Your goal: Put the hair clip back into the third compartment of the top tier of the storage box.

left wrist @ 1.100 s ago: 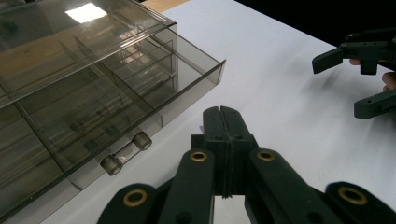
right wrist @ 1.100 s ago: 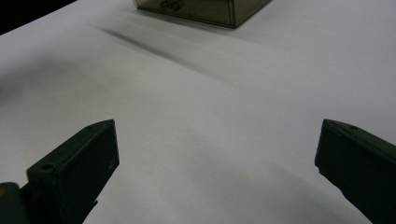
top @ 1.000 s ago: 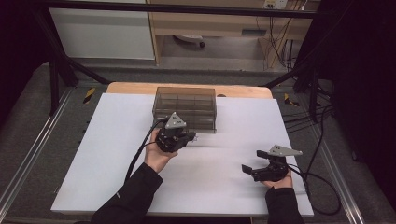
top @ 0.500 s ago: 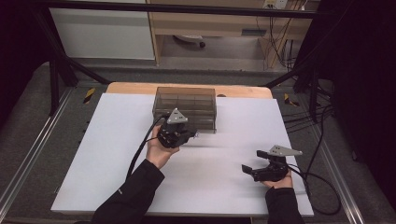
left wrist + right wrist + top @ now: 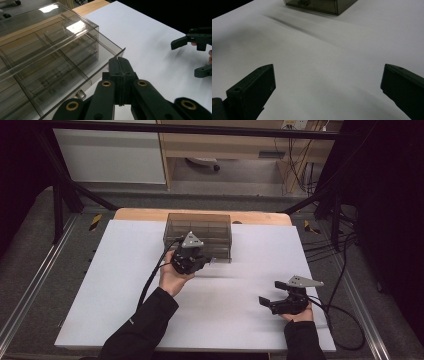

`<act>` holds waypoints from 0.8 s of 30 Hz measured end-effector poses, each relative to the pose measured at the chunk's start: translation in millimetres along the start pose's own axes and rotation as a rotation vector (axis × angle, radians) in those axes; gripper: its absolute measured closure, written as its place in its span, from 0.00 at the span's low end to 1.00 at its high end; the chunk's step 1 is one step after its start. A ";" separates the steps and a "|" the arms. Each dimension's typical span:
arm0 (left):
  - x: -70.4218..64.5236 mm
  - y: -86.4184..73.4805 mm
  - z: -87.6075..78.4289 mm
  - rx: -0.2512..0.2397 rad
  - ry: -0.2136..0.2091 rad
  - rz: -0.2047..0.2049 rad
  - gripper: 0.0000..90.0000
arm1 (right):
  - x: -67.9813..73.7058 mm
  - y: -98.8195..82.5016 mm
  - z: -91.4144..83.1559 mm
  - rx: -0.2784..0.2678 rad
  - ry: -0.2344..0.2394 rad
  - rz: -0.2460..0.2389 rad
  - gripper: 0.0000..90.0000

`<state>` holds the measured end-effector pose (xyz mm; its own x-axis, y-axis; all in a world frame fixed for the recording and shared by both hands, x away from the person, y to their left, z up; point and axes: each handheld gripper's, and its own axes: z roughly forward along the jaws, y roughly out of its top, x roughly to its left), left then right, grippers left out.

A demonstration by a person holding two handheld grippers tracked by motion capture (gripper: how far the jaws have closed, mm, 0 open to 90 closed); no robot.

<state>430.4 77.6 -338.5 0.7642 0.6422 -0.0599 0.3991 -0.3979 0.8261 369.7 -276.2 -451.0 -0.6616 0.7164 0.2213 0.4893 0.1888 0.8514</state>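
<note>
A smoky clear plastic drawer box [image 5: 198,227] stands at the far middle of the white table [image 5: 125,285]. My left gripper [image 5: 202,261] is right at its front, jaws pressed flat together with nothing between them. In the left gripper view the shut left gripper [image 5: 119,67] sits beside the box's [image 5: 50,57] corner, where a lower drawer juts out a little and a small knob [image 5: 80,95] shows. My right gripper [image 5: 270,292] rests near the table's front right with its jaws wide apart and empty; the right gripper [image 5: 327,87] hovers over bare table, far from the box [image 5: 322,5].
The wooden table edge [image 5: 145,214] runs behind the box. Cables [image 5: 345,315] trail off the right side of the table. Metal rails [image 5: 30,295] flank the table. The right gripper [image 5: 191,57] also shows far off in the left gripper view.
My left hand has edged slightly closer to the box front. The right hand has stayed put.
</note>
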 end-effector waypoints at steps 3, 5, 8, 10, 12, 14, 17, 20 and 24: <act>0.0 2.4 1.9 0.001 -0.002 -0.001 1.00 | -0.1 0.1 -0.2 -0.001 -0.001 0.000 0.00; -0.6 4.3 3.1 -0.001 -0.003 0.002 1.00 | -0.1 0.2 -0.4 -0.002 -0.001 0.001 0.00; -0.8 7.3 4.8 0.000 -0.001 0.004 1.00 | -0.1 0.1 -0.3 -0.001 0.000 0.000 0.00; -0.6 9.1 5.7 0.000 -0.002 0.004 1.00 | -0.1 0.2 -0.4 -0.001 0.000 0.001 0.00; -0.8 10.7 6.4 -0.001 -0.001 0.006 1.00 | -0.1 0.2 -0.6 -0.002 -0.001 0.001 0.00; -0.9 12.3 7.1 0.000 0.001 0.007 1.00 | -0.1 0.2 -0.9 -0.003 -0.001 0.000 0.00; -0.3 14.7 7.9 -0.003 0.003 0.006 1.00 | -0.1 0.3 -0.7 -0.003 0.000 0.001 0.00; 1.1 16.9 9.6 -0.003 0.005 0.003 1.00 | -0.1 0.3 -0.7 -0.002 0.000 0.002 0.00; 1.4 18.9 12.4 -0.002 0.008 0.007 1.00 | -0.1 0.2 -0.7 -0.002 0.000 0.002 0.00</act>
<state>445.3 62.9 -330.0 0.7628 0.6447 -0.0499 0.3929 -0.4008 0.8277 369.4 -276.7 -450.5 -0.6607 0.7168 0.2230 0.4895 0.1862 0.8519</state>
